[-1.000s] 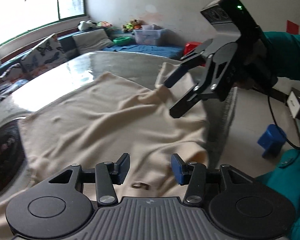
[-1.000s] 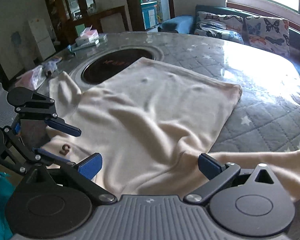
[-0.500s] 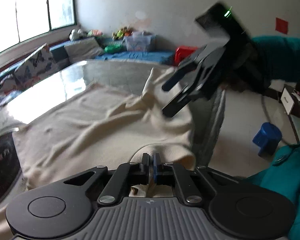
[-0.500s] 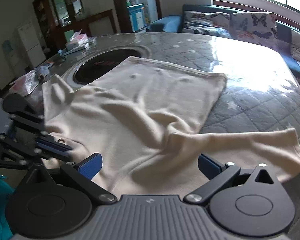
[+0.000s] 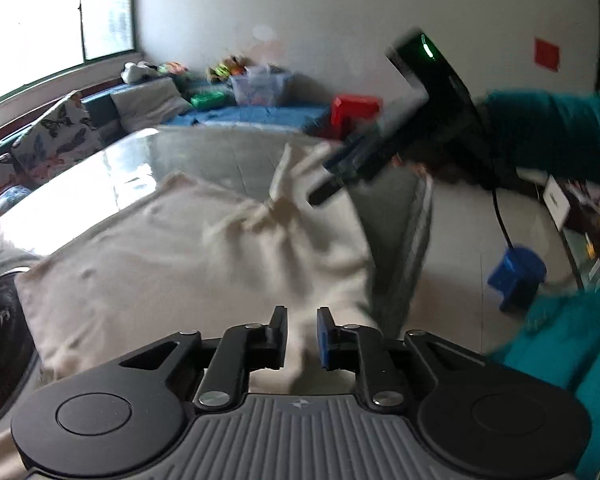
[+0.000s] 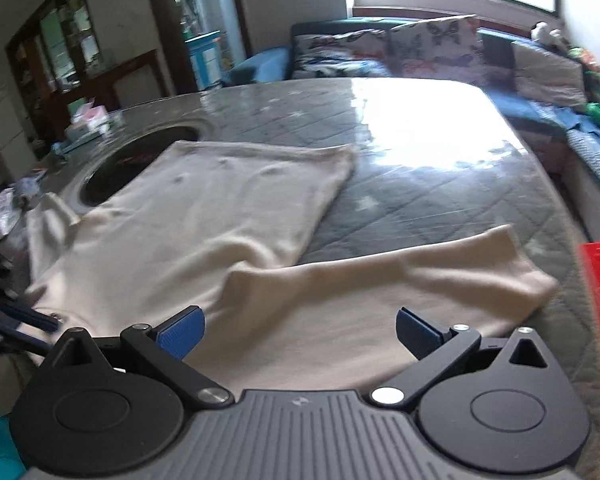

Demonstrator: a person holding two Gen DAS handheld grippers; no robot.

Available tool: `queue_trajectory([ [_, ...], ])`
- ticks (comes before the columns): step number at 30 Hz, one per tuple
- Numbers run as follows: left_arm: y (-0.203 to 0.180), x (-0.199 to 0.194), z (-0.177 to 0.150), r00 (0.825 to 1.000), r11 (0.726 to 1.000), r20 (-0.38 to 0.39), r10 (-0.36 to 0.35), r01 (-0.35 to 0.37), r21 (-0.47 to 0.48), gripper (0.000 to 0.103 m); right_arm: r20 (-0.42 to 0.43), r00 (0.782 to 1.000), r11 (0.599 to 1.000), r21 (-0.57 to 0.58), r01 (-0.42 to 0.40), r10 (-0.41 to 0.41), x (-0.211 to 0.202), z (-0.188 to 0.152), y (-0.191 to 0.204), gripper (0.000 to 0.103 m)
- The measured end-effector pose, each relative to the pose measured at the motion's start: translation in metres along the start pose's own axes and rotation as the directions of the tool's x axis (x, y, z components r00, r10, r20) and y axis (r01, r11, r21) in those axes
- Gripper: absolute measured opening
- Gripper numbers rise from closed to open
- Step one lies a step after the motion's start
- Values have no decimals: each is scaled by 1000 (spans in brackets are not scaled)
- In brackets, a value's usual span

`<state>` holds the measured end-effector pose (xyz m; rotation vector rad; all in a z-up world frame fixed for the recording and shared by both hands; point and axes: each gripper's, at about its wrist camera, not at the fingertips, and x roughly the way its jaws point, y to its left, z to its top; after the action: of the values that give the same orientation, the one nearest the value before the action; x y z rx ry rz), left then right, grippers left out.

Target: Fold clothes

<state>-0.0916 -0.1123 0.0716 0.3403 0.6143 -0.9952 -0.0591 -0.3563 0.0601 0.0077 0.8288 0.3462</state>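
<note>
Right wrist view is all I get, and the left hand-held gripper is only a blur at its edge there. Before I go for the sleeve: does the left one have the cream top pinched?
Observer: The left wrist view shows the left hand-held gripper with a ridge of the cream top between its pads, but its jaws are opening, so don't count on a grip.
Operator: How does mine look from there?
Observer: The right hand-held gripper hangs blurred above the top's bunched cloth, pointing down at it.
Operator: Anything on the floor near me?
Observer: A blue stool stands on the floor past the table edge.
</note>
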Motion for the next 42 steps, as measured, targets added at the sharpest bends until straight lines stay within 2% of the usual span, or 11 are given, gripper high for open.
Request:
queue_trajectory([
  [2, 7, 7, 8, 1000, 999, 14, 19, -18, -47, 22, 10, 999, 999, 17, 36, -36, 0, -1, -7, 103],
  [6, 18, 36, 11, 998, 991, -21, 58, -60, -121, 22, 41, 993, 992, 71, 105, -108, -4, -3, -27, 103],
  [8, 17, 45, 11, 999, 989, -24, 34, -37, -141, 22, 53, 987, 984, 95, 149, -154, -8, -4, -37, 103],
  [11, 7, 54, 8, 999, 991, -35, -2, -3, -137, 23, 51, 975, 968, 138, 209, -218, -9, -6, -57, 95],
  [15, -6, 55, 4, 999, 994, -32, -8, 4, -111, 42, 38, 966, 947, 210, 243, -256, -2, -7, -78, 90],
  [22, -9, 57, 7, 999, 994, -32, 19, -23, -108, 58, 45, 954, 912, 308, 269, -297, 9, -8, -102, 78],
  [25, -11, 58, 8, 999, 993, -27, 23, -26, -119, 65, 59, 947, 900, 334, 280, -316, 11, -6, -106, 70],
  [28, -13, 58, 10, 999, 992, -17, 28, -30, -122, 67, 66, 937, 894, 330, 303, -342, 14, -6, -104, 54],
  [33, -16, 63, 16, 1000, 993, -6, 16, -17, -121, 70, 73, 933, 890, 335, 310, -352, 8, -8, -106, 13],
  [39, -20, 70, 21, 1000, 993, 5, -14, 15, -117, 71, 108, 895, 863, 337, 376, -432, -21, -14, -103, 7],
  [42, -24, 72, 19, 999, 992, 8, -46, 46, -117, 72, 120, 846, 824, 334, 458, -519, -40, -21, -97, 4],
])
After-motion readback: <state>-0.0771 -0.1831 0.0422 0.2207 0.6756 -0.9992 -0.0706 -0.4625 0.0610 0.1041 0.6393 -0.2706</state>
